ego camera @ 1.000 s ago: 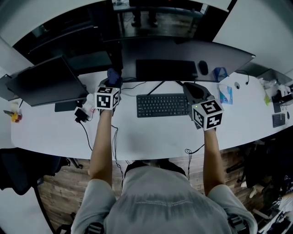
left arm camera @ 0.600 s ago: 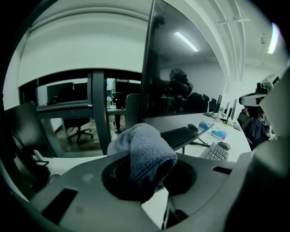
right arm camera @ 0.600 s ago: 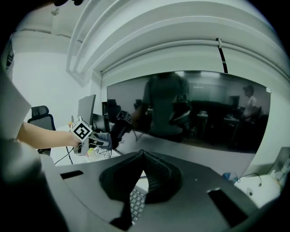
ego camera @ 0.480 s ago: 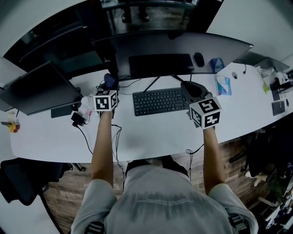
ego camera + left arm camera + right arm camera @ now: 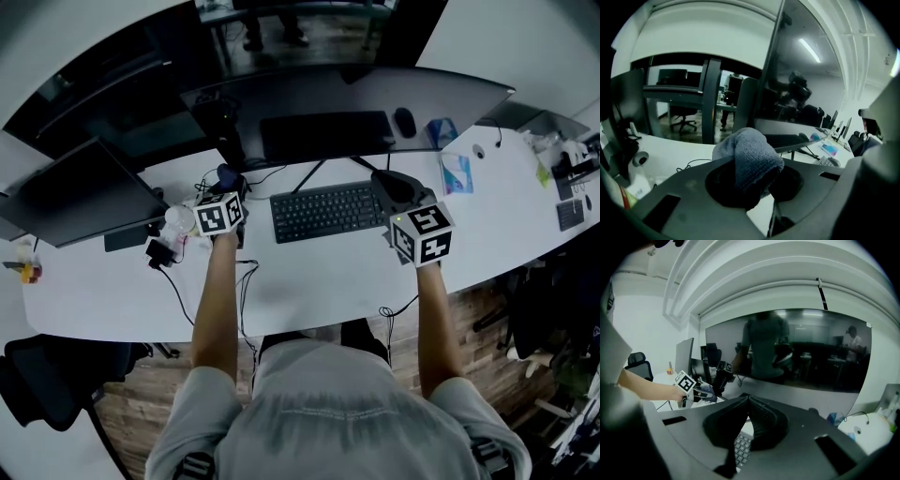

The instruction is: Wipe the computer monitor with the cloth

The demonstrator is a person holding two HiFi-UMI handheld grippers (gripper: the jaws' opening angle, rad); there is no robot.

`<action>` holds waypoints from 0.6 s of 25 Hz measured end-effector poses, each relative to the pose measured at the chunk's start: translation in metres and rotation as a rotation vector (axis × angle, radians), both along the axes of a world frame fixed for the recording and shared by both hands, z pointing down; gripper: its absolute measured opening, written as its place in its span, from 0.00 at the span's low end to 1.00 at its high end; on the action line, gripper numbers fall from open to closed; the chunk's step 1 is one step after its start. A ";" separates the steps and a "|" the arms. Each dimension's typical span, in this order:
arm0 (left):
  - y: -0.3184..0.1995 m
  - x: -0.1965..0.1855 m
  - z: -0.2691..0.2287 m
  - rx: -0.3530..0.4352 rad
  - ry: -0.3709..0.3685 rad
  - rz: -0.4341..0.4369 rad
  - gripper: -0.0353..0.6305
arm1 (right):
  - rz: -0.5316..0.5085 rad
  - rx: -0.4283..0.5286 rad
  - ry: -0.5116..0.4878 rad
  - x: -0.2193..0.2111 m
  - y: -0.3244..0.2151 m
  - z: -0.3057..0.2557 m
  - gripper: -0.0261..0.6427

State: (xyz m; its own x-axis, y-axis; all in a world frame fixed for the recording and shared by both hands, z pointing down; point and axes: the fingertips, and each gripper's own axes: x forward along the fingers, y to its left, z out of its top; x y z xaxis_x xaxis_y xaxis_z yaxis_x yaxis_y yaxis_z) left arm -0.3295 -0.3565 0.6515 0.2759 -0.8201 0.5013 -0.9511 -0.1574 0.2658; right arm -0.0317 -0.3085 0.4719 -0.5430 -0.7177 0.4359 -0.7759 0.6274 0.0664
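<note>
The wide dark monitor stands at the back of the white desk; its screen mirrors the keyboard. My left gripper is shut on a bunched blue-grey cloth, just left of the monitor's left end. In the left gripper view the cloth bulges up between the jaws of the left gripper, and the monitor rises close on the right. My right gripper is shut and holds nothing, over the keyboard's right end. The right gripper faces the monitor.
A black keyboard lies between the grippers. A second dark monitor stands at the left. Cables and a plug trail beside the left gripper. A blue packet lies at the right. Office chairs surround the desk.
The head view has shifted slightly. Both grippers stay almost in place above the desk, the left still shut on the cloth.
</note>
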 end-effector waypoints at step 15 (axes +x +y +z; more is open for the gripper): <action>-0.011 0.034 0.022 0.085 0.577 -0.277 0.18 | 0.001 0.004 -0.078 0.042 -0.036 0.006 0.04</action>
